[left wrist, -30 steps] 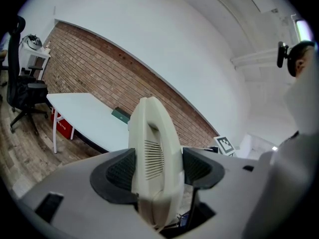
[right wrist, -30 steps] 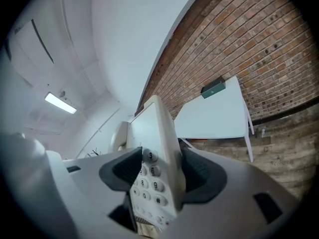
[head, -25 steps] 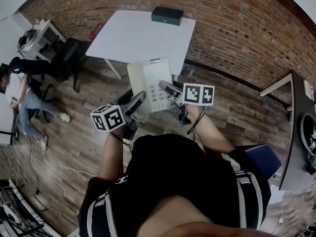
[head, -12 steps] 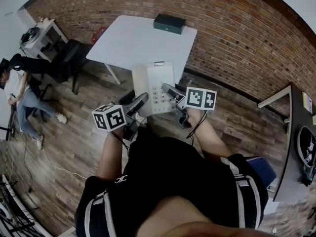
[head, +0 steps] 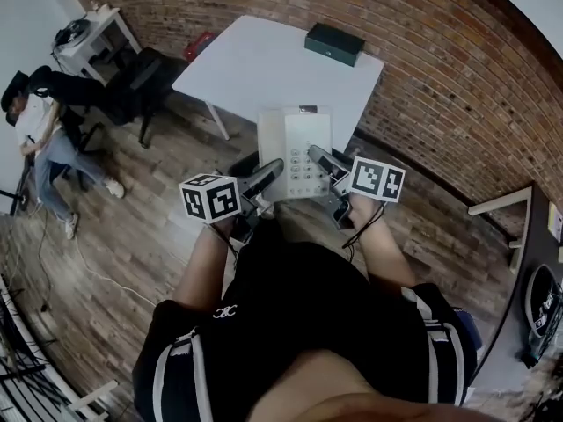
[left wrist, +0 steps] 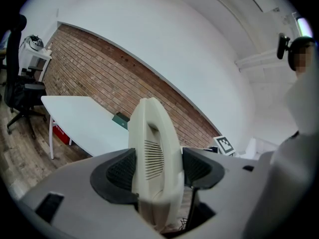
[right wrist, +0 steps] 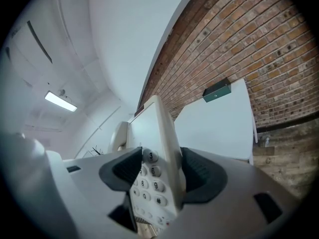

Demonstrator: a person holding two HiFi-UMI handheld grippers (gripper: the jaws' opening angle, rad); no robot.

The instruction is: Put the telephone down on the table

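Observation:
A cream desk telephone [head: 296, 150] with a keypad hangs in the air between both grippers, above the wooden floor and short of the white table [head: 264, 69]. My left gripper [head: 271, 172] is shut on its left edge, where the handset [left wrist: 152, 163] lies. My right gripper [head: 322, 158] is shut on its right edge, over the number keys [right wrist: 149, 176]. The white table [right wrist: 219, 123] shows beyond the telephone [right wrist: 154, 148] in the right gripper view, and the table [left wrist: 79, 123] lies ahead in the left gripper view.
A dark green box [head: 334, 43] lies at the table's far edge by the brick wall [head: 440, 77]. A black office chair [head: 141, 90] stands left of the table, and a person [head: 40, 139] sits further left. Another desk [head: 528, 262] is at the right.
The view has shifted: the table and the green box now lie further right and closer. Both grippers still hold the telephone, carried a little forward toward the table.

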